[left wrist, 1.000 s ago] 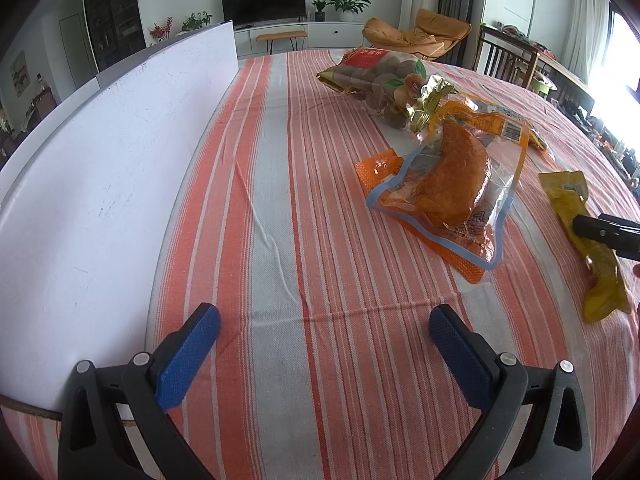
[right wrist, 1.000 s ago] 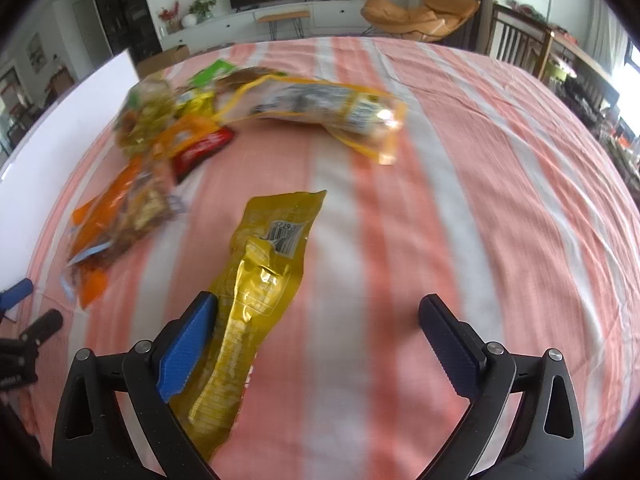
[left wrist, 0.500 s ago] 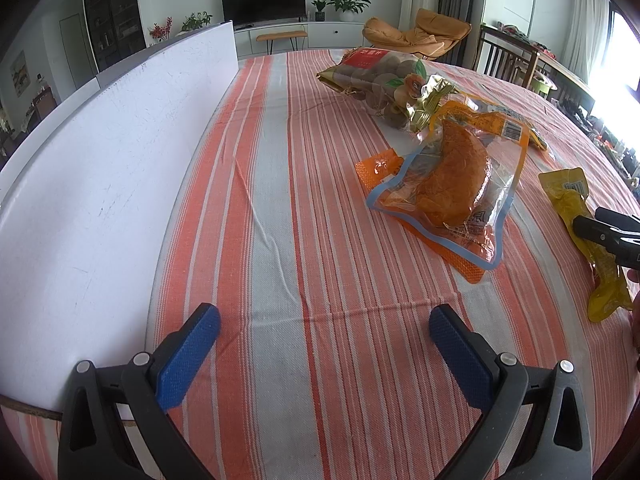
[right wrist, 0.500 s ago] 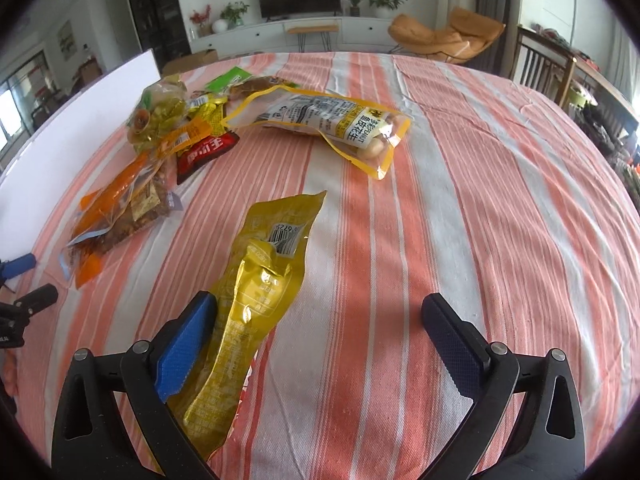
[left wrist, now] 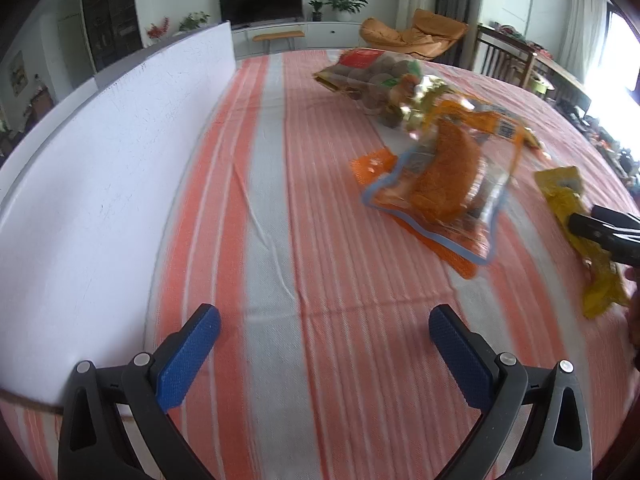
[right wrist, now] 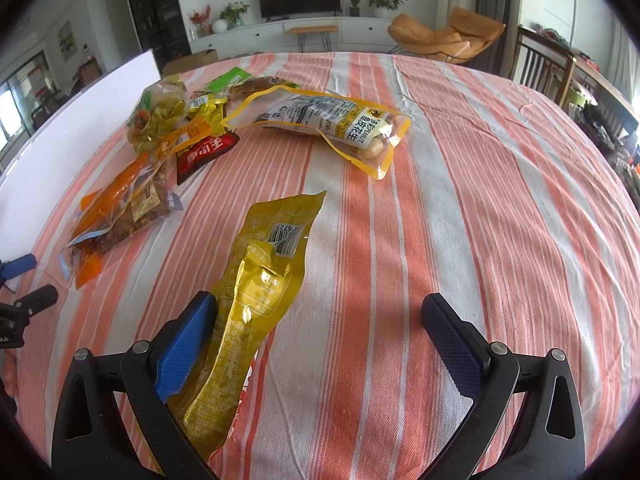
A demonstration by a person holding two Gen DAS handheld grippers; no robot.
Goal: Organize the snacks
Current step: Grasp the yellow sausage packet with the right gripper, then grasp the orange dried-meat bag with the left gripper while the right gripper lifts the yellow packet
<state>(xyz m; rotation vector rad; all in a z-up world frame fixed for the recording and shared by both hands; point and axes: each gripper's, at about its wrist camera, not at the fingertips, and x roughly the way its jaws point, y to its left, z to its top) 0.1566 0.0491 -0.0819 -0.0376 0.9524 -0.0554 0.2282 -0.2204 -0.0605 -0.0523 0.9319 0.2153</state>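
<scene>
left gripper (left wrist: 324,354) wide apart | striped tablecloth (left wrist: 280,240) beneath | orange snack bag (left wrist: 444,184) ahead

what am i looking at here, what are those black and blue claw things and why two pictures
Those are two hand-held grippers, one in each of a person's hands, each carrying a camera that looks out along its blue-padded fingers. One picture comes from the left gripper, the other from the right gripper. Both are open and hold nothing. The right one sits over a yellow snack packet lying on a striped tablecloth. Further off lie a peanut bag and a heap of other snacks, beside a white board.
</scene>
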